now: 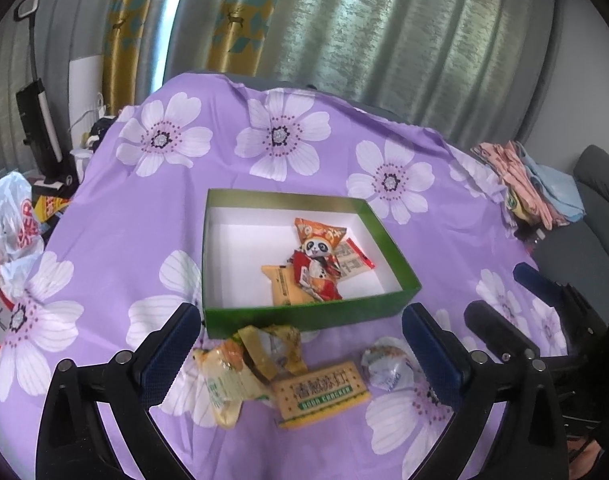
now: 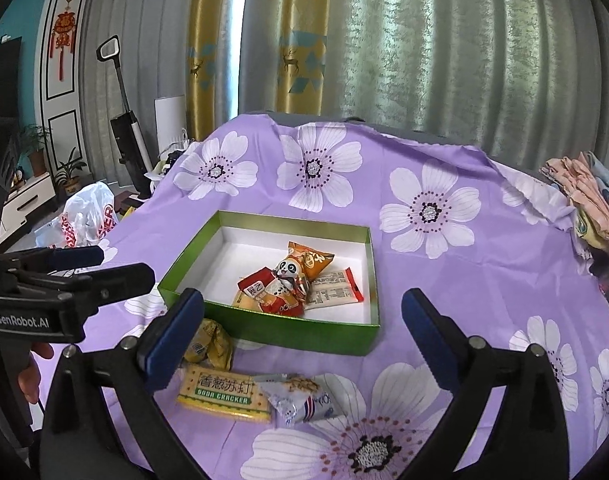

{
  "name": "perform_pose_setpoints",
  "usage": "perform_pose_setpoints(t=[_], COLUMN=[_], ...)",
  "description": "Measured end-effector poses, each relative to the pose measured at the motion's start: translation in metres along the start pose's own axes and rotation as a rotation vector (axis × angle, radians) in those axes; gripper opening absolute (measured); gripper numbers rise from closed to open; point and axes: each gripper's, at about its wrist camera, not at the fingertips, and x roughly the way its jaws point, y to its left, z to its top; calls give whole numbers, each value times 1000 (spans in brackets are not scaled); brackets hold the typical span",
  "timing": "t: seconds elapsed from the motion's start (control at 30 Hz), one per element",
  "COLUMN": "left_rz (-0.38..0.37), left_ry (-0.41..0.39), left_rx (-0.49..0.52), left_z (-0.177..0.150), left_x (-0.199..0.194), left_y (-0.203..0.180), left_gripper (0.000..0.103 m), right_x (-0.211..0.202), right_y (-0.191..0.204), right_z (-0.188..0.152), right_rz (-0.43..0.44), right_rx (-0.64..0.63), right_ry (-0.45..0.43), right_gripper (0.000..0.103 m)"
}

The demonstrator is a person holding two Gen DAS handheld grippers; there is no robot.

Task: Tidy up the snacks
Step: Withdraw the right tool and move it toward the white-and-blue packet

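With both the left gripper [image 1: 296, 348] and right gripper [image 2: 304, 332] spread wide and empty, the soda cracker pack [image 2: 220, 394] lies on the worktop just before the green box [image 2: 264, 330]; it looks light, stiff, brittle, best pinched across its long edges.

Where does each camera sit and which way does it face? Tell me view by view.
Left wrist: on the left gripper, looking down and forward at the green box; its open fingers and the right gripper show.
Right wrist: on the right gripper, same aim; its open fingers, the left gripper and a hand show.
Shared: box, soda cracker pack, purple cloth.
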Motion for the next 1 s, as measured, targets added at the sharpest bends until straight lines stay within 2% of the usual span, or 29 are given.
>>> perform_pose_setpoints(t=[0.53,1.0], left_rz=[2,-14], left_ry=[15,61], left_rx=[56,95], left_z=[-26,-45], left_x=[-24,-18], left_y=[-25,-46], left_gripper=[100,100], right_x=[-41,-54], right_y=[-2,-18], right_z=[-26,-47], right_rz=[-4,-20], right_rx=[11,52], right_ry=[9,37], right_gripper=[100,100])
